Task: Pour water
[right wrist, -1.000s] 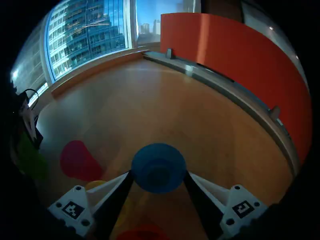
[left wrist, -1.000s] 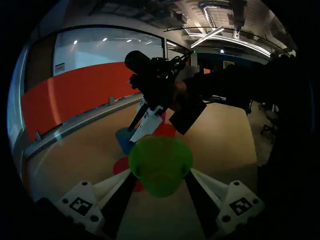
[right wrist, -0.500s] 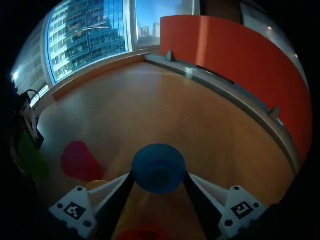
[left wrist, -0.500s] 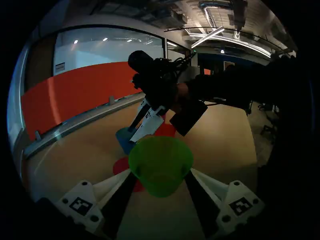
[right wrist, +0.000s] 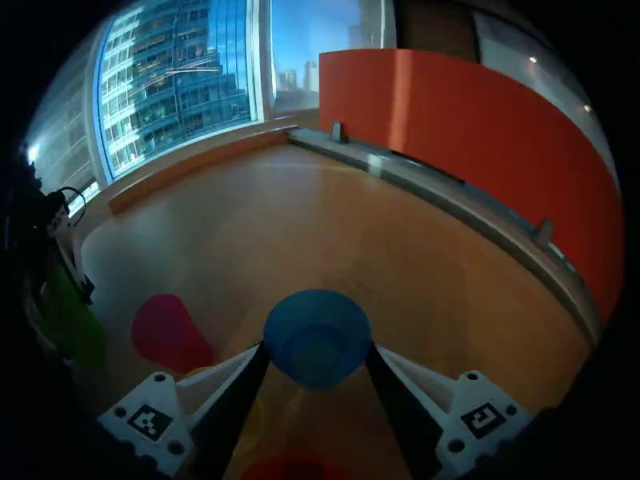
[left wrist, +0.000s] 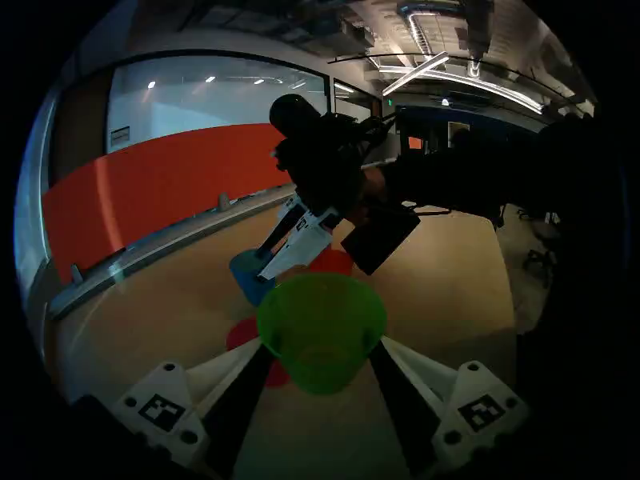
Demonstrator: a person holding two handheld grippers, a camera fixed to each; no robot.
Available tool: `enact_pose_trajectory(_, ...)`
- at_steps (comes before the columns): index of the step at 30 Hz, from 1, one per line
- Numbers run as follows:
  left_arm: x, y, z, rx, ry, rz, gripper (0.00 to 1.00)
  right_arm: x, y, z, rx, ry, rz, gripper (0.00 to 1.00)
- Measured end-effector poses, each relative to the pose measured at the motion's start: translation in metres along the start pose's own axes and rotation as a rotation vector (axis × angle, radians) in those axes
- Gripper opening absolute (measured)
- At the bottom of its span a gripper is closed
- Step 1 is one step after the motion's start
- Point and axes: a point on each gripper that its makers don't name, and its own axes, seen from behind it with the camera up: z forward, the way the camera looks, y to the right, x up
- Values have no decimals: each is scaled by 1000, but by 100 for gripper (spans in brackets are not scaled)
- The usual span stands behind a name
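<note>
Two claws (left wrist: 320, 346) (right wrist: 317, 350), one green cup (left wrist: 322, 328), one blue cup (right wrist: 317, 336) and two red cups (left wrist: 242, 332) (left wrist: 330, 261).

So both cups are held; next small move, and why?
Probably move the right gripper, with its blue plastic cup, over the mouth of the translucent green plastic cup in the left gripper. Both are gripped roughly upright but apart, so tilting now would likely miss.

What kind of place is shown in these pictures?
Probably an office meeting room in a city building: a wide glass window looks onto towers, a long wooden table top runs beside an orange wall panel, and long strip lights hang under an exposed ceiling.
</note>
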Motion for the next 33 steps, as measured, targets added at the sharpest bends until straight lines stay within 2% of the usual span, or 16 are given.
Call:
enact_pose_trajectory(23, 28, 13, -2, 16, 28, 48, 81, 74, -5, -65, -19, 390, 56, 88)
enact_pose_trajectory(33, 38, 14, -2, 26, 43, 56, 81, 89, -10, -87, -8, 499, 68, 88)
